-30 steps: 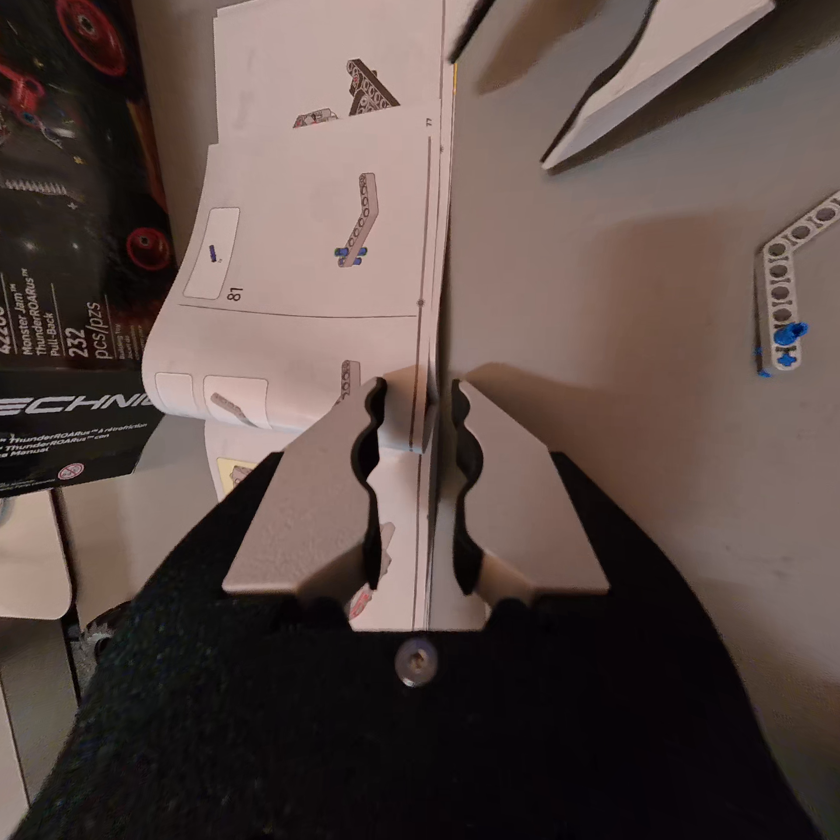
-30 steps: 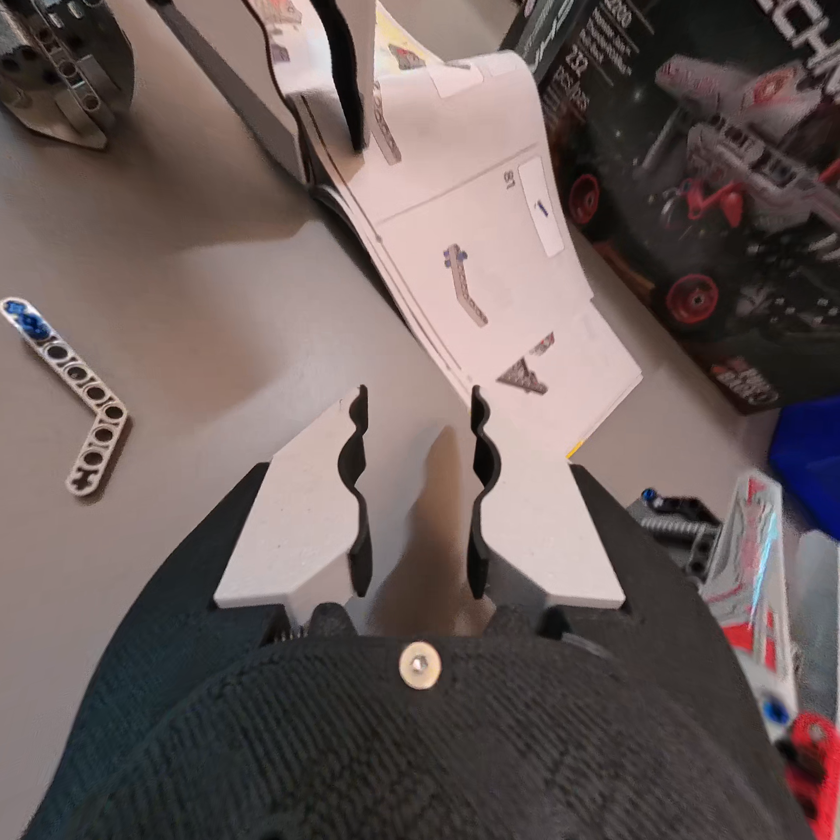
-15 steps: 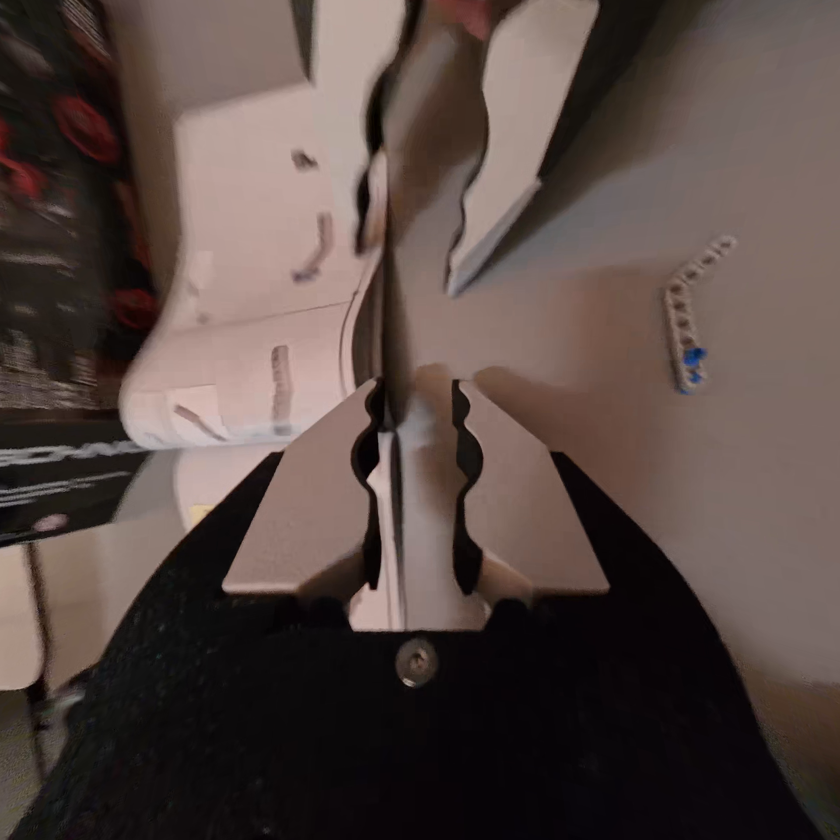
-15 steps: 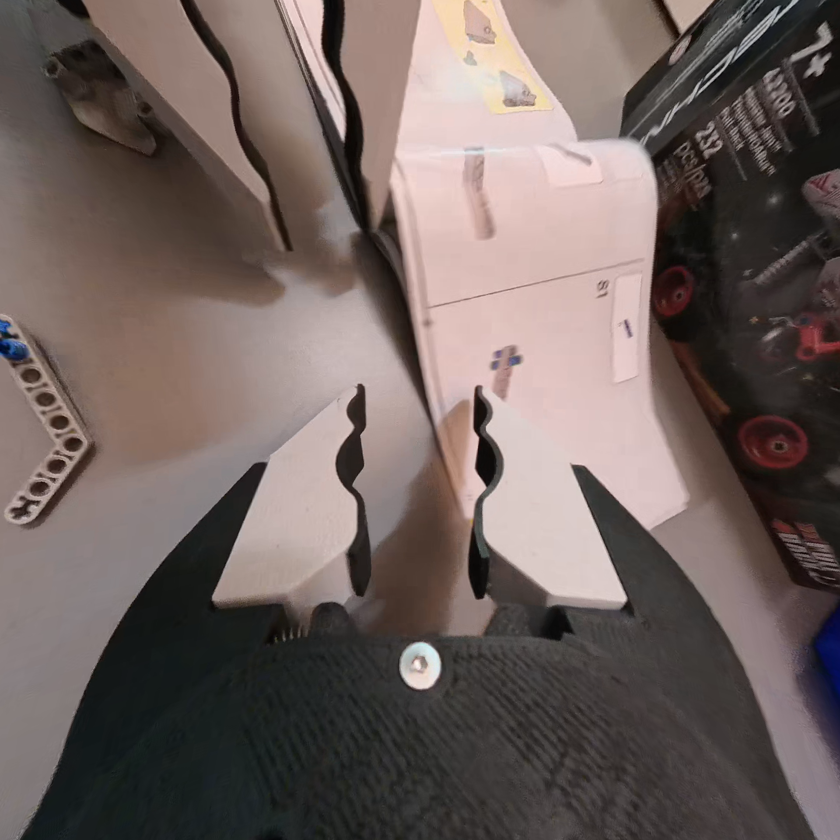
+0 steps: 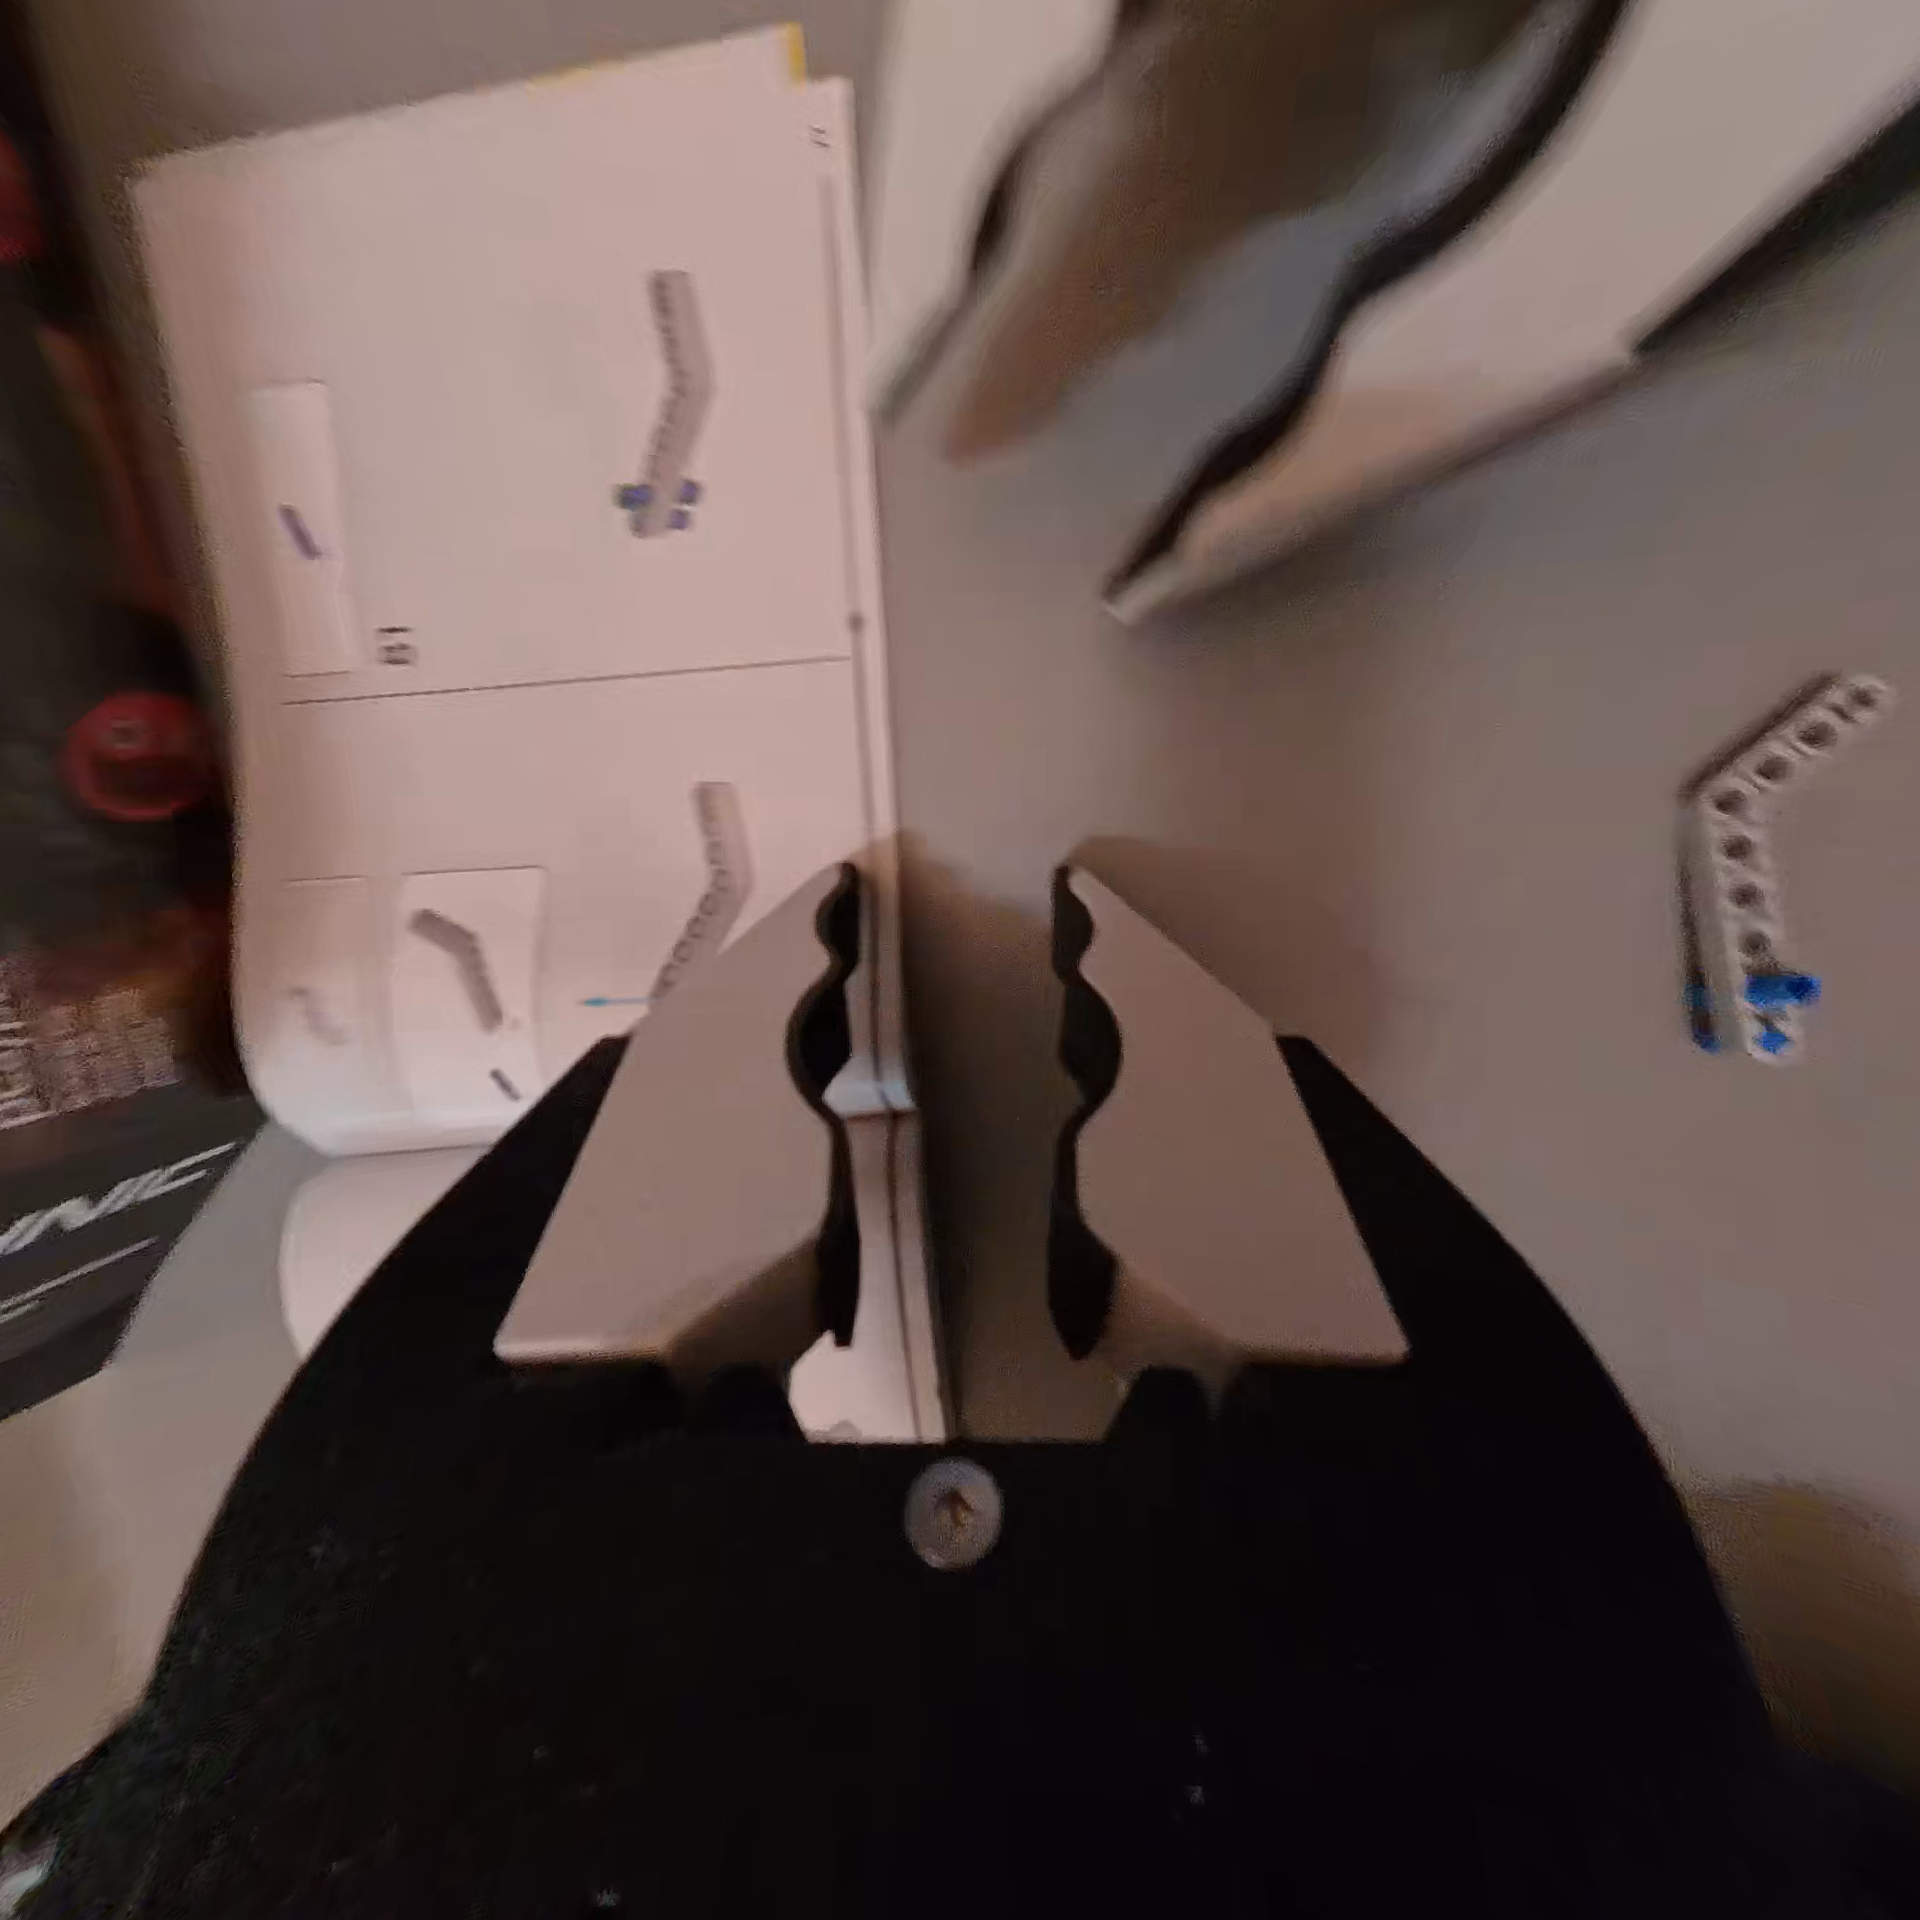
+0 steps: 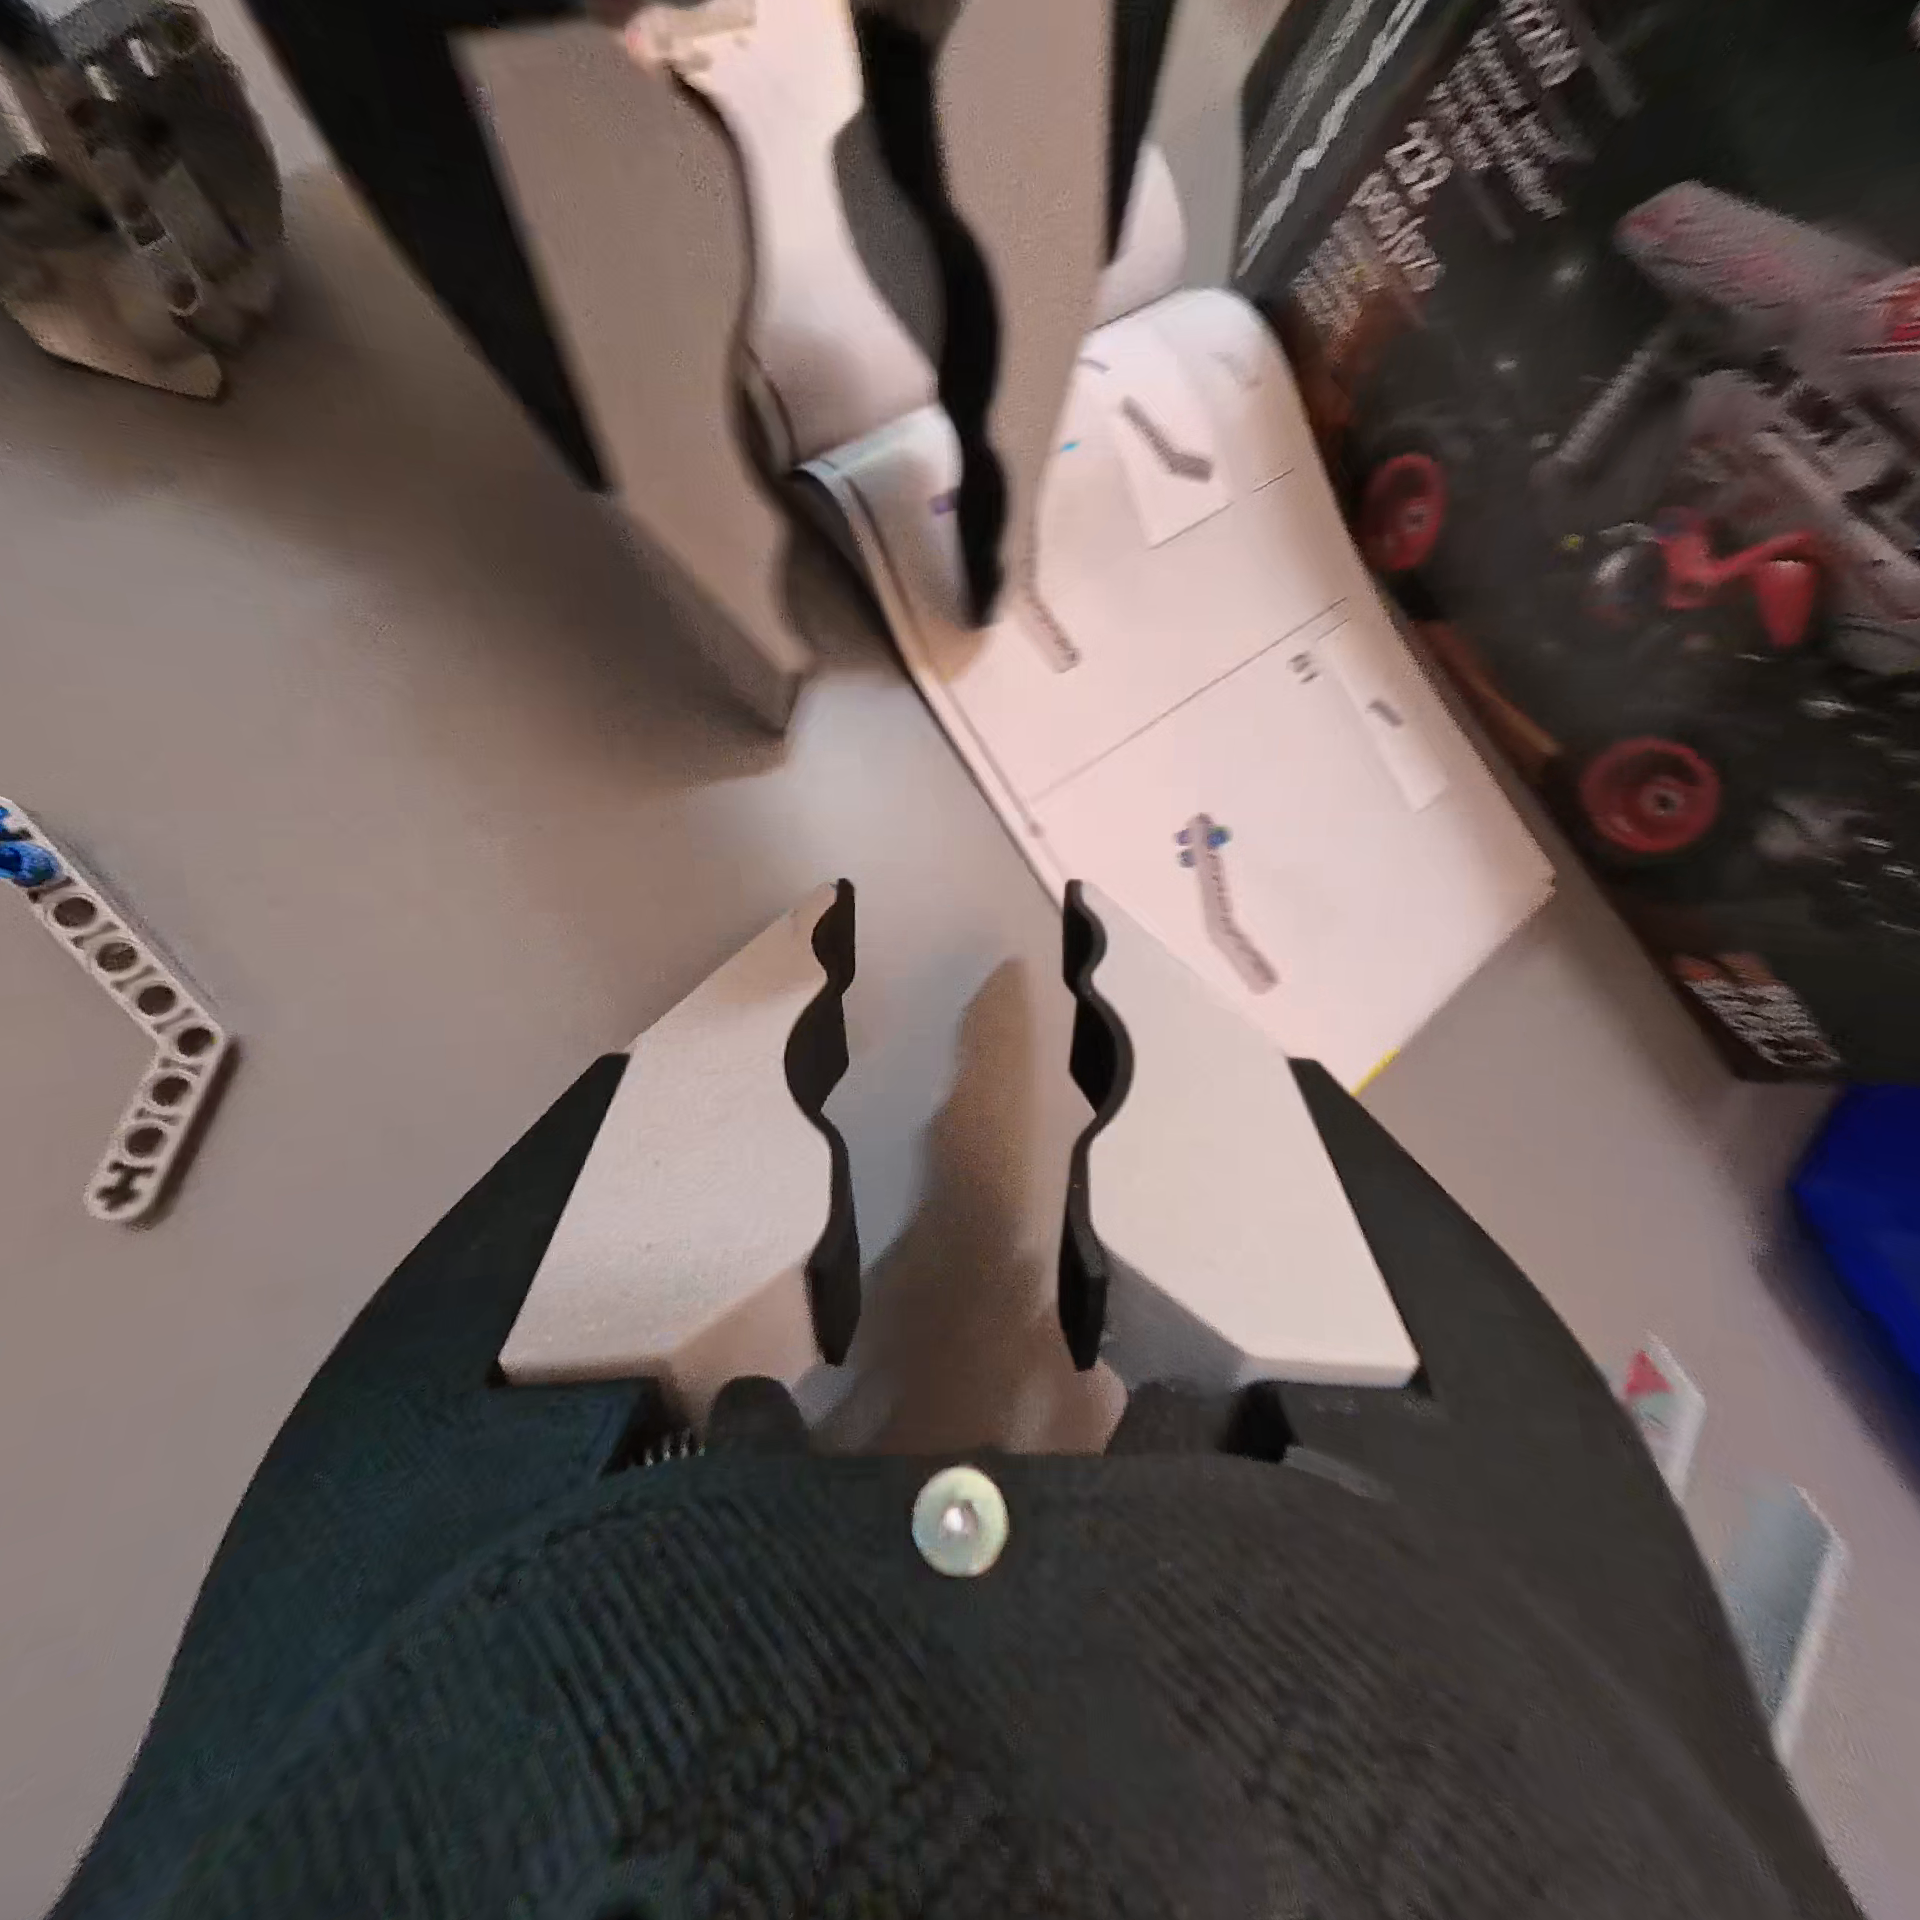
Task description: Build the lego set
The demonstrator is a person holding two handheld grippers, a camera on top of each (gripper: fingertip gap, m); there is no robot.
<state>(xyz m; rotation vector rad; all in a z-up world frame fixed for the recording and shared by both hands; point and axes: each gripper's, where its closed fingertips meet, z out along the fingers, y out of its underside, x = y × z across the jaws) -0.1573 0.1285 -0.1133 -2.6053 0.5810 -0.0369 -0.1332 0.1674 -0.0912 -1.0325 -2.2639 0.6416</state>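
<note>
The open instruction booklet [image 5: 540,582] lies on the grey table, and its right edge runs between the fingers of my left gripper [image 5: 956,878], which is open and holds nothing. A bent grey beam with blue pins [image 5: 1756,904] lies on the table to the right. My right gripper [image 6: 956,894] is open and empty over bare table, just left of the booklet [image 6: 1278,790]. The beam [image 6: 135,1029] lies to its left. Each gripper shows blurred at the top of the other's view: the right one [image 5: 1351,281], and the left one [image 6: 883,436] straddling the booklet's edge.
The black set box [image 5: 73,831] stands against the booklet's far side and also shows in the right wrist view [image 6: 1621,447]. A grey partly built assembly [image 6: 135,218] sits at the back left. A blue container [image 6: 1860,1205] and a stickered panel [image 6: 1662,1392] lie at the right. The grippers' ends are close to 6 cm from one another.
The curled booklet page stood up between the left fingers and now lies flatter. The left gripper has moved along the booklet's edge. The right gripper has swung, and both views are blurred by motion.
</note>
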